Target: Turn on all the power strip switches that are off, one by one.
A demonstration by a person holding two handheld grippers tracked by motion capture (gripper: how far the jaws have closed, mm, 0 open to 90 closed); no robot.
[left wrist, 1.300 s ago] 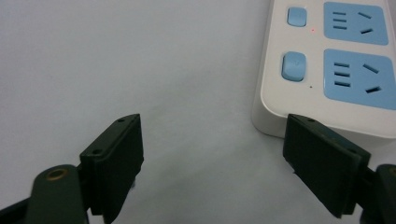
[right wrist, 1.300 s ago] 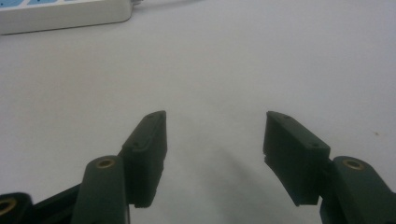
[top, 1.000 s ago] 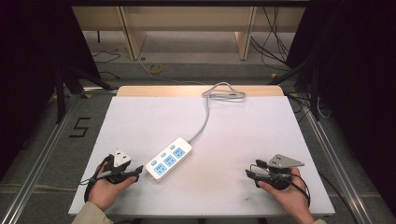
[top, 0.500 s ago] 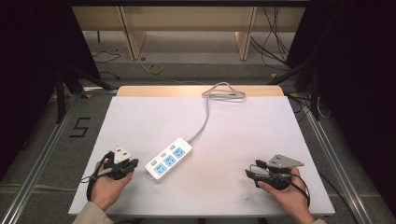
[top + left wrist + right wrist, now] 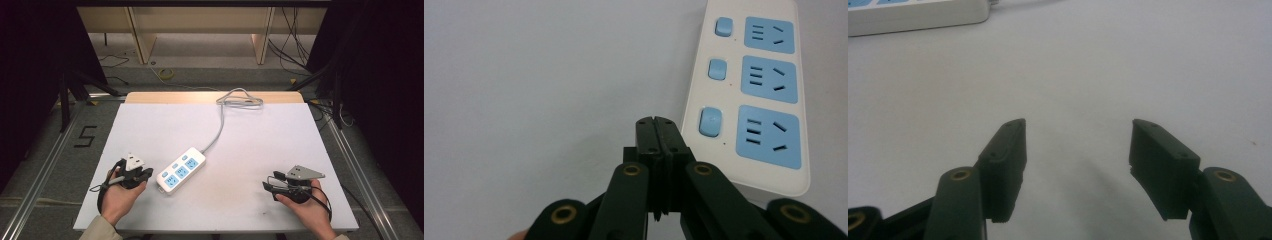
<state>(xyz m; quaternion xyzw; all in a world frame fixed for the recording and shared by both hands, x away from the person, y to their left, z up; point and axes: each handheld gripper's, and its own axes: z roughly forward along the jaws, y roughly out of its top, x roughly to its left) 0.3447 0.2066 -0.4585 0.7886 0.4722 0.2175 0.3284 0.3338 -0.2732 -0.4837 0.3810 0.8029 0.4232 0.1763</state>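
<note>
A white power strip (image 5: pixel 181 170) with three blue sockets and blue switches lies near the middle of the white table, its grey cable (image 5: pixel 218 129) running to the far edge. My left gripper (image 5: pixel 146 173) rests at the front left, just left of the strip, jaws pressed together with nothing between them. In the left gripper view the strip (image 5: pixel 758 90) lies just right of the shut jaws (image 5: pixel 657 131). At the front right my right gripper (image 5: pixel 267 186) stands open over bare table, far from the strip. The right gripper view has the strip's end (image 5: pixel 913 15) at top left, beyond the gripper (image 5: pixel 1077 150).
The cable ends in a loose coil (image 5: pixel 241 98) at the table's far edge. The white tabletop (image 5: pixel 280 140) has a wooden strip along the back. Aluminium rails (image 5: pixel 42 165) run beside the table on both sides. Wooden shelving (image 5: pixel 200 30) and floor cables stand beyond.
My left gripper has turned and edged slightly toward the power strip, and its jaws have closed. The right gripper and the strip have stayed put.
</note>
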